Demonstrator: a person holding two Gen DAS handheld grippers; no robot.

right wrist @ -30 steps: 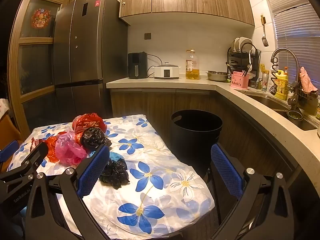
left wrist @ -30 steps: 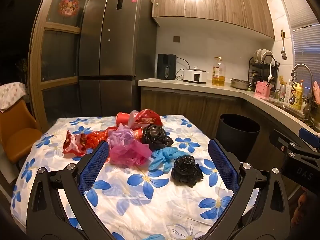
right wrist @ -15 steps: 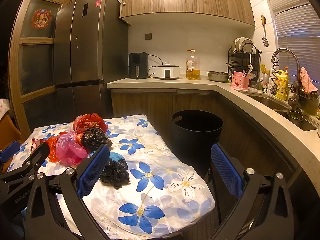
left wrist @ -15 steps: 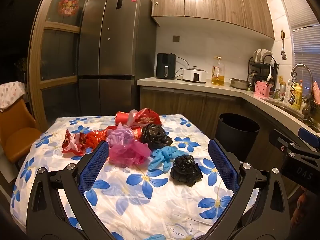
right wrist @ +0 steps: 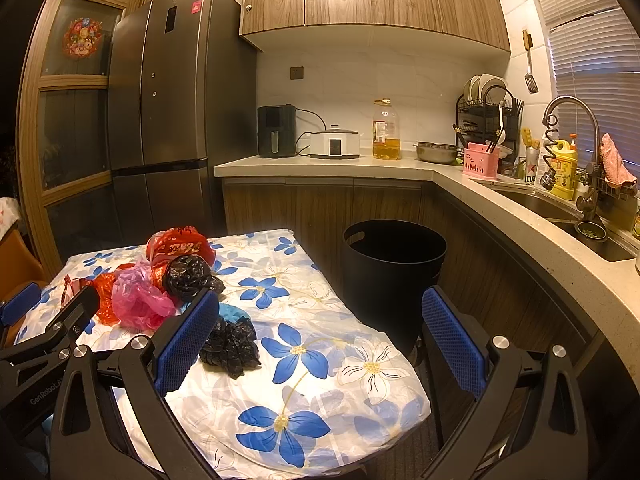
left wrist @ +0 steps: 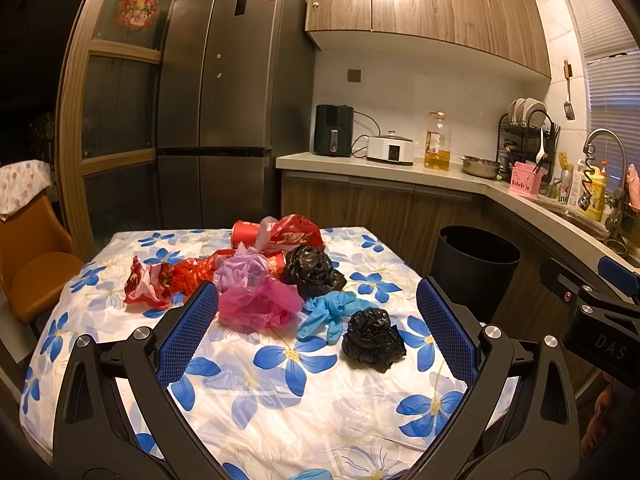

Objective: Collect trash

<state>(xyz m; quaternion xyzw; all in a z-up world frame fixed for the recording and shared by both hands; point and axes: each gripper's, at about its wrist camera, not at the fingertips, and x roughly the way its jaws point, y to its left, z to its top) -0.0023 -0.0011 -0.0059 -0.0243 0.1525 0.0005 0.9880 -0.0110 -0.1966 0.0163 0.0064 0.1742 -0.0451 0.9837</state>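
Overhead-lit and cluttered, the flower-print counter (left wrist: 280, 408) carried a heap of trash as both tongs hung above its near edge. The left tongs (left wrist: 316, 332) stood wide open with nothing between their blue pads (left wrist: 188, 328), framing the pile from the near side. The right tongs (right wrist: 320, 344) were likewise spread wide and empty, one pad over the counter's right part and the other out past its edge.

Nearest the left tongs lay a small crumpled black bag (left wrist: 374, 338), apart from the rest, with a pair of blue gloves (left wrist: 330, 312) just beside it. Behind them sat a pink plastic bag (left wrist: 258, 306), touching a lilac bag (left wrist: 242, 268) and a larger black bag (left wrist: 312, 270). Red wrappers (left wrist: 168, 282) spread to the left of the heap, and a red cup (left wrist: 246, 234) lay on its side at the far end against a red-and-white bag (left wrist: 292, 232).

From the right wrist view, the small black bag (right wrist: 230, 346) showed just past the inner pad, the pink bag (right wrist: 138, 304) farther left. A black bin (right wrist: 394, 276) stood open on the floor beside the counter's right edge, in front of the kitchen cabinets. Part of the left tongs' body crossed the lower left corner of that view.
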